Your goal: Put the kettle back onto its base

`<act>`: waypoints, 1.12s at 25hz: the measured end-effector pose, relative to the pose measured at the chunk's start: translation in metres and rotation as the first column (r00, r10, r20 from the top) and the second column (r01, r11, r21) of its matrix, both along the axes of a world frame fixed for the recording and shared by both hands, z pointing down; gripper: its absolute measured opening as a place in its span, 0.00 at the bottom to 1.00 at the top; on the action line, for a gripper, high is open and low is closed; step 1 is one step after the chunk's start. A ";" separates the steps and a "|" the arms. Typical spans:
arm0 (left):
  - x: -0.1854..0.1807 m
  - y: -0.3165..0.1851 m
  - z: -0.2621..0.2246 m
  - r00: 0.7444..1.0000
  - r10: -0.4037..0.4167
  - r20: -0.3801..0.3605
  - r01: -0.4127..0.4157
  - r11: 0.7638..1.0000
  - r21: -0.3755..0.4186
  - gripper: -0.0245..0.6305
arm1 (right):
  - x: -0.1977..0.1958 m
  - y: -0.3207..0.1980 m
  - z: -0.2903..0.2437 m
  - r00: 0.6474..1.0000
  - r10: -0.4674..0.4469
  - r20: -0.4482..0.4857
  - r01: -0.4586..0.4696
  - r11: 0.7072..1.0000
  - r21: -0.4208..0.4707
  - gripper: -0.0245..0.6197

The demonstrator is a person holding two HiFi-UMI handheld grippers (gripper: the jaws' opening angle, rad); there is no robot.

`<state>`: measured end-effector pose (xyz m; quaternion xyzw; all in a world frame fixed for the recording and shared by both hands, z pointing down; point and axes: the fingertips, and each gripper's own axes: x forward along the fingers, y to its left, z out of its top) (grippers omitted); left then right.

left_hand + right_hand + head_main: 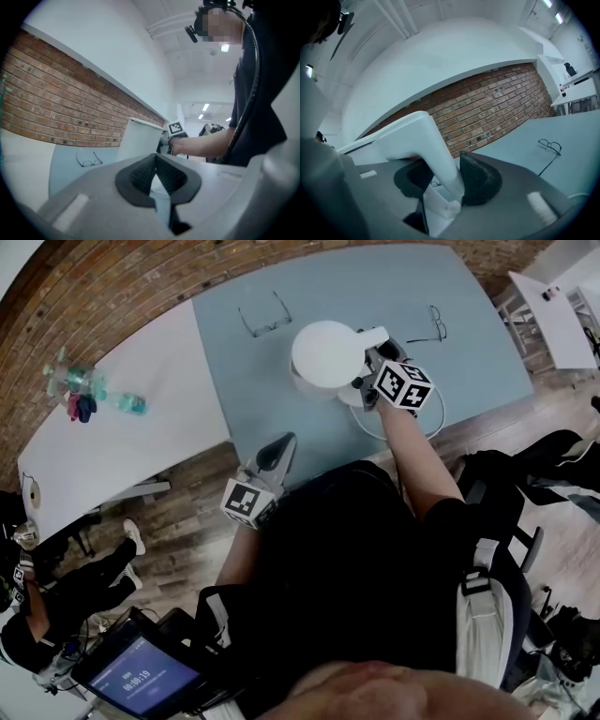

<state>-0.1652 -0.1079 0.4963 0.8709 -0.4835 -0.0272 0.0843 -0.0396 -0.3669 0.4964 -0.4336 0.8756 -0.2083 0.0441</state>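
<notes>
The white kettle [326,354] is over the blue-grey table [244,381], seen from above with its lid round and its handle [374,337] to the right. My right gripper [368,364] is shut on that handle; in the right gripper view the white handle [436,150] runs between the dark pads [480,178]. A white round base [350,397] peeks out at the kettle's near right edge, its cord [375,433] looping toward me. Whether the kettle rests on it I cannot tell. My left gripper [284,444] is near the table's front edge, shut [156,161] and holding nothing.
Two pairs of glasses lie on the table, one far left [267,315] and one far right [433,326]. A white table [141,446] on the left holds bottles [94,390]. A brick wall [112,287] runs behind. A seated person [56,596] is at the lower left.
</notes>
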 end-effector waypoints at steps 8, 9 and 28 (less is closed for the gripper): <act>0.021 -0.009 0.001 0.997 0.081 -0.005 -0.081 0.997 -0.018 0.04 | 0.049 -0.001 0.009 0.996 0.084 -0.017 -0.084 0.996 -0.012 0.28; 0.025 -0.011 -0.001 0.995 0.098 -0.003 -0.098 0.995 -0.023 0.04 | 0.054 -0.001 0.010 0.995 0.094 -0.018 -0.094 0.995 -0.013 0.28; 0.041 -0.026 0.011 0.988 0.150 0.016 -0.150 0.988 -0.046 0.04 | 0.118 -0.006 0.049 0.976 0.213 -0.041 -0.215 0.974 -0.070 0.28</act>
